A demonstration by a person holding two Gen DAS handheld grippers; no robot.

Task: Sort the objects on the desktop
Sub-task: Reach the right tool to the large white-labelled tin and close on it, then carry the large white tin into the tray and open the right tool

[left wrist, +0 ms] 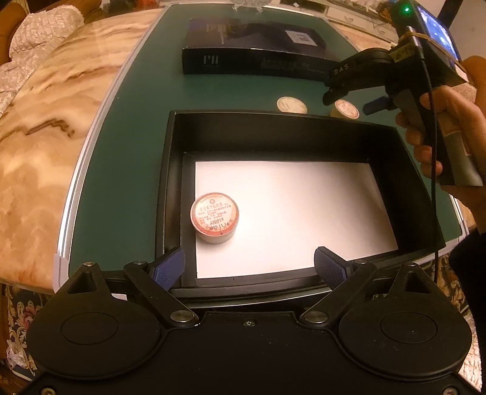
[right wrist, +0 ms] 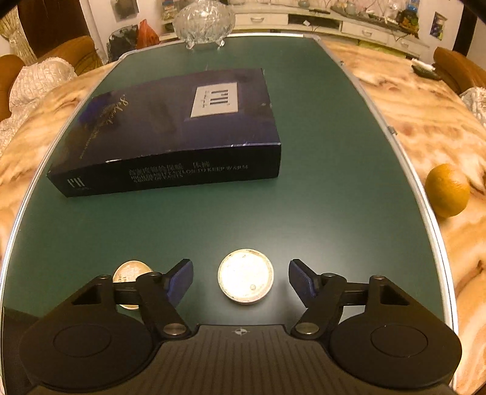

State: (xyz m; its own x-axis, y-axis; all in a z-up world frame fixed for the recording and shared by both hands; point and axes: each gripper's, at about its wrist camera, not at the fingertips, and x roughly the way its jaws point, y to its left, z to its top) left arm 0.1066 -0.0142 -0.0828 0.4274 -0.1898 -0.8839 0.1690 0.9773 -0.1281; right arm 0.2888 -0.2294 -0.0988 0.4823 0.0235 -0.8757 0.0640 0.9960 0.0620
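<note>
A black open box with a white floor stands on the green mat. One round tin with a red-and-white label sits in its near left corner. My left gripper hangs open over the box's near edge, nothing between its blue pads. Beyond the box, my right gripper straddles a second tin. In the right wrist view this pale round tin lies between the open fingers of the right gripper, with a gap on each side. A third tin lies just left of it.
A long dark blue carton lies flat across the mat's middle. A cut-glass bowl stands at the far edge. An orange rests on the marble tabletop right of the mat. A hand holds the right gripper's handle.
</note>
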